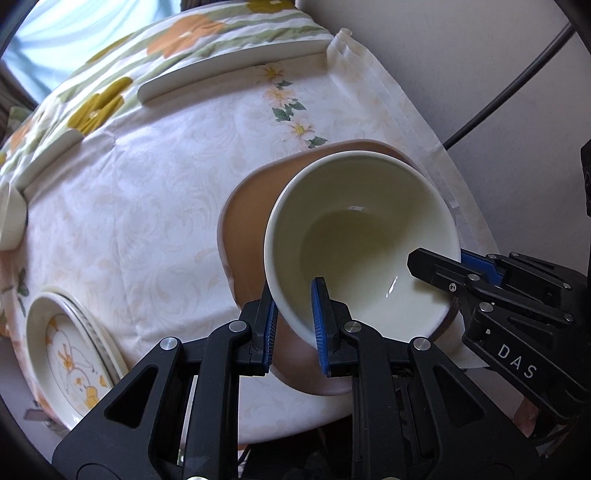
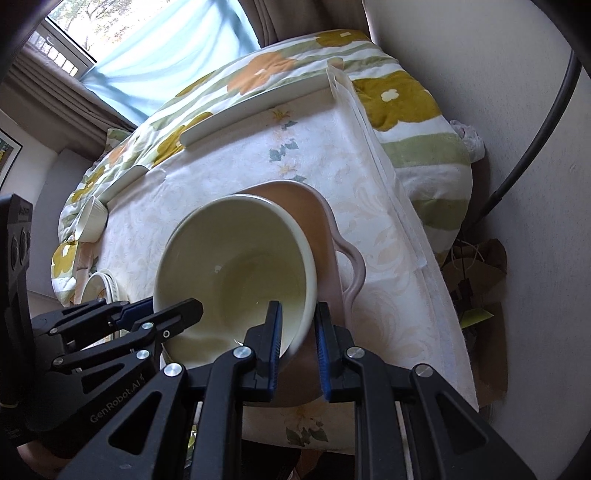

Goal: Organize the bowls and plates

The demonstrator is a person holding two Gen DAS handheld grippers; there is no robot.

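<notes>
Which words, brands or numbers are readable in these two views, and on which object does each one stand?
"DAS": white letters on the black body of the right gripper, seen in the left wrist view.
"GenRobot.AI": grey letters on the black frame of the right gripper, seen in the right wrist view.
Small marking on the left gripper body, upper left of the right wrist view: too blurred to read.

1. A home room is showing here: a floral bedspread (image 2: 399,99) is lying behind a cloth-covered table (image 1: 147,206)
2. Curtains (image 2: 48,77) are framing a window (image 2: 92,22)
3. Household plates (image 1: 70,358) are sitting on the table
</notes>
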